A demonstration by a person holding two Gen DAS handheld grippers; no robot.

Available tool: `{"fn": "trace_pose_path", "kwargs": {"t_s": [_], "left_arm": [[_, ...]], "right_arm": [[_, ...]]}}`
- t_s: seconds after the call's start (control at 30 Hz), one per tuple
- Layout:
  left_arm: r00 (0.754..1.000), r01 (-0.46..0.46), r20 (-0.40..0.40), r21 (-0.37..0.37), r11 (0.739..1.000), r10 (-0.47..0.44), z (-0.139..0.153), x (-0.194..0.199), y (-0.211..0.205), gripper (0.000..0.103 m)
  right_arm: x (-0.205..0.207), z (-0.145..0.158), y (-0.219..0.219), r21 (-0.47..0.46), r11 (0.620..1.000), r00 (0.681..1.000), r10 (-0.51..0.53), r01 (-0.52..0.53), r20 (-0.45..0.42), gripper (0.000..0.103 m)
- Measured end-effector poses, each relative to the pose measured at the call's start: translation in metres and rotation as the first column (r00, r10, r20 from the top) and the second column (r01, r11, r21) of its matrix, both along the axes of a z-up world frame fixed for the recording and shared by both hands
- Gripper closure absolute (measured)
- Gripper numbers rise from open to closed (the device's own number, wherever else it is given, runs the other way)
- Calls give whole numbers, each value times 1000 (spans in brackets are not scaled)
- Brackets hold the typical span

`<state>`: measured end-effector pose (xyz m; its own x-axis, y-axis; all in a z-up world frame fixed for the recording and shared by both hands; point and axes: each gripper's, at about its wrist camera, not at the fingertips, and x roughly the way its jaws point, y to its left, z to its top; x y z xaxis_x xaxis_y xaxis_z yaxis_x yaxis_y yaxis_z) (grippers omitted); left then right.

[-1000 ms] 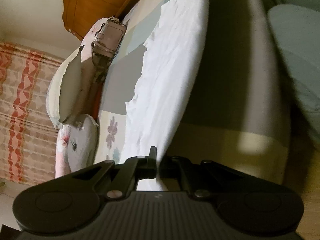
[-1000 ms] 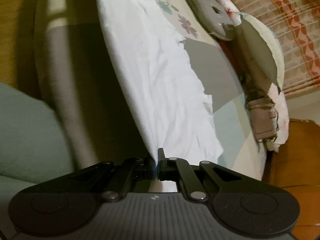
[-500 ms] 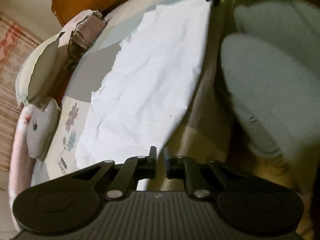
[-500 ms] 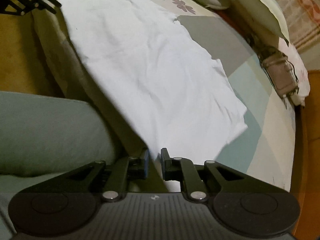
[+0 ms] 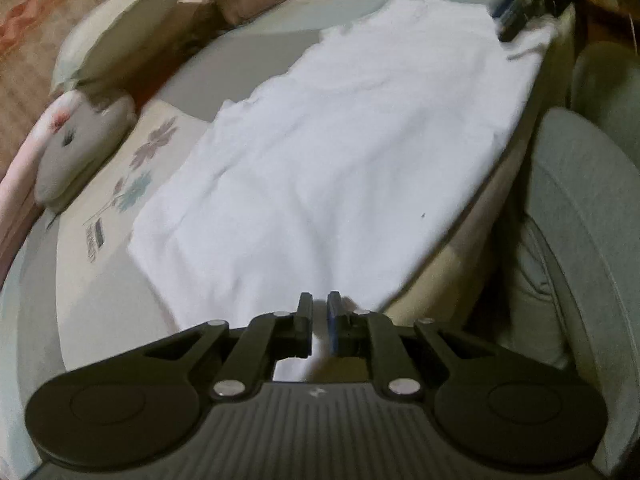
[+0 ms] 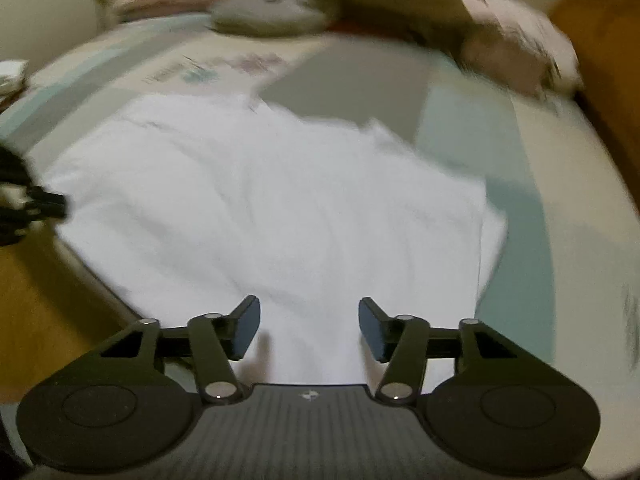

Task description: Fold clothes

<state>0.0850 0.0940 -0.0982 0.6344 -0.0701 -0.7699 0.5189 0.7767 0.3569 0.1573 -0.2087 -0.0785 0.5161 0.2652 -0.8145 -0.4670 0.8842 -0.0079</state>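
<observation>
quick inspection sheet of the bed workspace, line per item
surface: patchwork bedspread with a flower print, mostly covered by the garment.
job's things: white garment spread flat on the bed, its near edge at the bed's edge.
clutter: pillows and a grey cushion along the far side.
grippers: left gripper jaws opening, a narrow gap, white cloth showing in it, grip unclear; right gripper jaws opening, wide apart, over the cloth without pinching it.
cables: nothing seen.
surroundings: wooden furniture beside the bed; person's grey-clad legs at the near edge.
</observation>
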Motion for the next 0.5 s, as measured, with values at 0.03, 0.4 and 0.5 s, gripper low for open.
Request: {"fn": "trace_pose_path", "kwargs": {"t_s": [0.03, 0.4, 0.5], "left_arm": [[1000, -19, -8, -15, 1000, 19, 1, -4, 6, 89], [992, -105, 37, -260, 960, 118, 33, 63, 23, 53], [984, -176, -42, -361, 916, 173, 23, 87, 30, 53]], "right_arm": [[0, -8, -4, -12, 999, 999, -31, 30, -28, 41], [11, 14, 20, 15, 996, 989, -88, 87, 121, 20], [26, 13, 36, 63, 993, 983, -108, 100, 146, 18]]}}
